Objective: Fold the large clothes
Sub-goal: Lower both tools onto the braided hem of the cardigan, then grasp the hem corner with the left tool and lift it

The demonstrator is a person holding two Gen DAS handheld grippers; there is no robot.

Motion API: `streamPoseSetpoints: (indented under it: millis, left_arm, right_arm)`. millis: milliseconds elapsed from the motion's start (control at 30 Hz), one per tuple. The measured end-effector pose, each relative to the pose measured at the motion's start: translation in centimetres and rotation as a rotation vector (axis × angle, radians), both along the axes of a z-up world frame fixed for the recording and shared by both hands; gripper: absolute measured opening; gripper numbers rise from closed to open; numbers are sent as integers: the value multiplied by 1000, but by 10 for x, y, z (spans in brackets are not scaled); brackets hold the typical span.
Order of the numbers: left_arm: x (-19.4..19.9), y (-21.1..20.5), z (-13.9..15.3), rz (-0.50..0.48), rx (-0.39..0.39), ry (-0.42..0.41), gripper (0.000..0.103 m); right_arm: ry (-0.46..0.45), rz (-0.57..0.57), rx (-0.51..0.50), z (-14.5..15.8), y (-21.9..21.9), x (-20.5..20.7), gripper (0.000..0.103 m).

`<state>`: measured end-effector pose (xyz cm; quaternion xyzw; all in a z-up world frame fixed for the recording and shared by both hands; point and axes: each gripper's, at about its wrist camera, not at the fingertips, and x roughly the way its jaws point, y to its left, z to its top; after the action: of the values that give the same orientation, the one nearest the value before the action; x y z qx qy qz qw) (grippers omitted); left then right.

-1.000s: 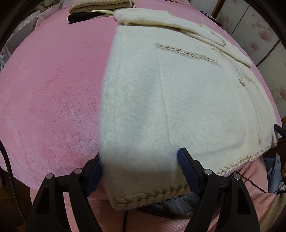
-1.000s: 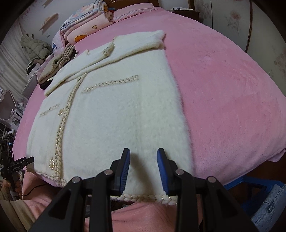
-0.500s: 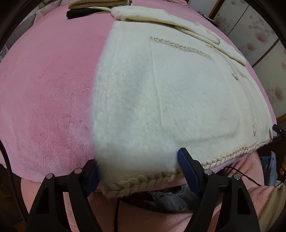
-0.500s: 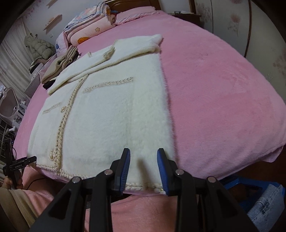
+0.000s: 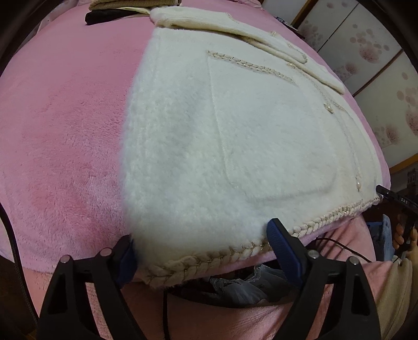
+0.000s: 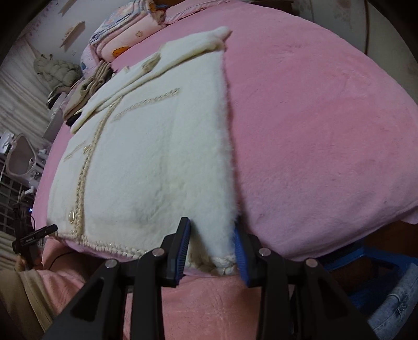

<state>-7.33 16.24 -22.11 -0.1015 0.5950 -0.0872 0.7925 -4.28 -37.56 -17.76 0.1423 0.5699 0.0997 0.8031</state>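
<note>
A cream fluffy jacket (image 5: 235, 136) with braided trim lies flat, front up, on the pink bed cover (image 5: 65, 117); its sleeves are folded across the top. My left gripper (image 5: 199, 235) stands over the jacket's near left hem corner. Its jaws are opening wide, with the corner between them and no pad pressing. In the right wrist view the same jacket (image 6: 156, 157) shows. My right gripper (image 6: 210, 226) straddles the near right hem corner with a narrow gap, and its right pad sits at the jacket's side edge.
Folded beige clothes (image 5: 135, 4) and a black garment (image 5: 109, 17) lie at the far end, with stacked quilts (image 6: 125, 34) behind. The bed edge runs just below the hem. Jeans (image 6: 392, 313) and a blue stool (image 6: 365, 261) are at floor level on the right.
My right gripper has shifted right along the hem, from over the panel to its corner, and sunk a little. The left jaws have widened slightly and the hem sits higher in that view.
</note>
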Motion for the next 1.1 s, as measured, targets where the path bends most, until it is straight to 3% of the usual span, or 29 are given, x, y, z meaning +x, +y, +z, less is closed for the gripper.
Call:
streamPoseSetpoints:
  millis: [100,367,500,633,733,767,800,867,900,967,1100]
  left_arm:
    - [-3,7,2,9,-42,-6,79]
    - [0,25,-6,56,-145,14,78]
    - [3,26,-10,57,-140,21,79]
    - [9,16,-15,51,-140,19,94]
    - [12,-3,-14,19,-24,0,93]
    - [11,-10,-13,7,14,-12,89]
    - [11,-15,-10,-6,44,-26,78]
    - [9,-19,0,-33,73,-53,33]
    - [9,-19,4,-35,72,-56,21]
    - [12,-17,12,-20,43,-53,14]
    - [17,-18,24,-5,15,-61,12]
  right_arm:
    - [-9,42,45,2,2,0,32]
    - [18,55,62,-12,0,5,32]
    - [15,45,63,-17,0,4,32]
    - [18,39,66,-21,1,5,33]
    - [23,43,61,-24,4,8,35]
    - [19,48,48,-24,5,8,33]
    - [7,59,22,-21,9,7,32]
    - [-20,82,-13,-14,16,4,21]
    - [-28,88,-30,-11,18,3,20]
    - [-54,96,-65,0,24,2,15]
    - [-136,97,-54,28,26,0,13]
